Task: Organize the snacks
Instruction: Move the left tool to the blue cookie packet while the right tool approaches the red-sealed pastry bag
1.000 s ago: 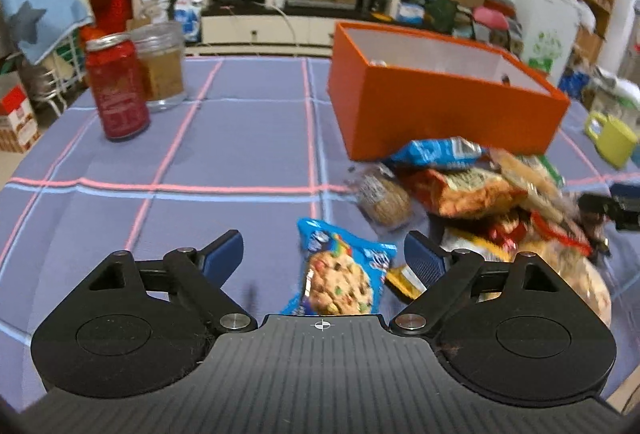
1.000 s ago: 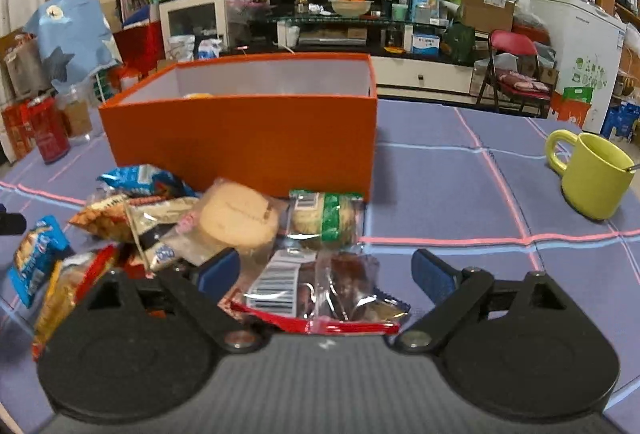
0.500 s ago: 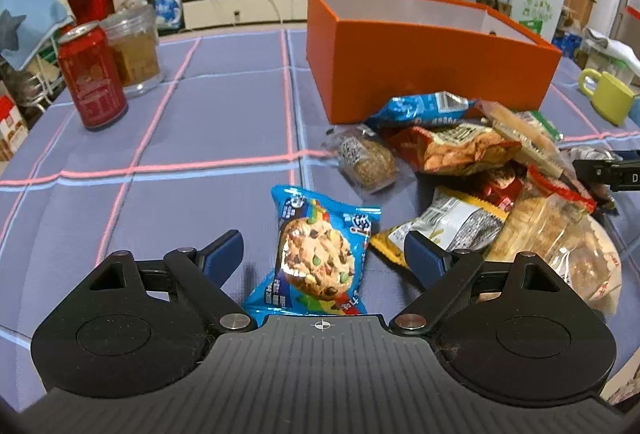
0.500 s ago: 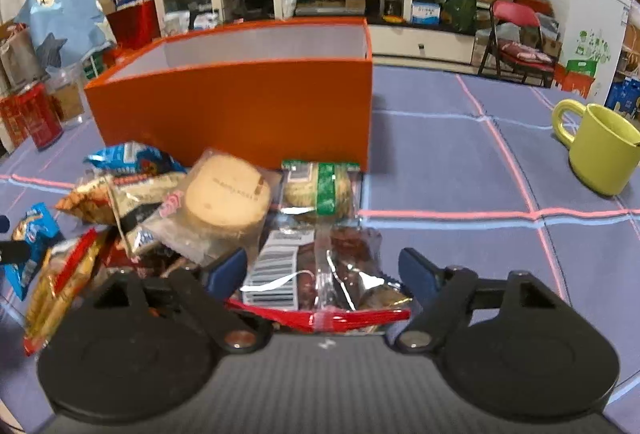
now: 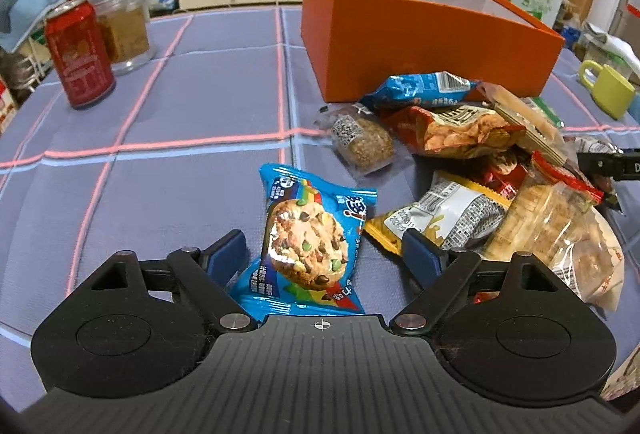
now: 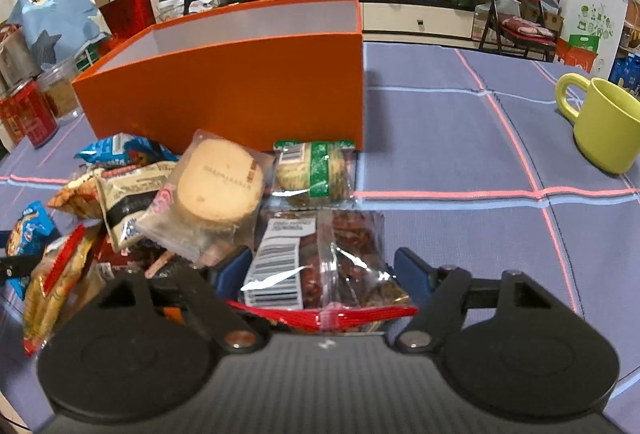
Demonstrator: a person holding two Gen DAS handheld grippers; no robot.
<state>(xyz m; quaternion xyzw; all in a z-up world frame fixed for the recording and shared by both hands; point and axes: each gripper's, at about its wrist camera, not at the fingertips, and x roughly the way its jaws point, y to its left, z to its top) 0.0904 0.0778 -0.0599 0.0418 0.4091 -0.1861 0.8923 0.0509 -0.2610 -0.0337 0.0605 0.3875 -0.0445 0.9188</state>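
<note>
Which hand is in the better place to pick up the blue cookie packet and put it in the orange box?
Left. The blue cookie packet lies between the closing left gripper fingers. The right gripper straddles a clear dried-fruit bag instead.

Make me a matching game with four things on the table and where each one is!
Things:
1. blue chocolate-chip cookie packet
2. clear red-sealed bag of dark dried fruit
3. red drink can
4. yellow-green ceramic mug

Places:
A. beside the glass jar
B. between the right gripper's fingers
C. alone, right of the orange cardboard box
D. between the left gripper's fingers

Pairs: 1-D, 2-B, 3-A, 4-C
</note>
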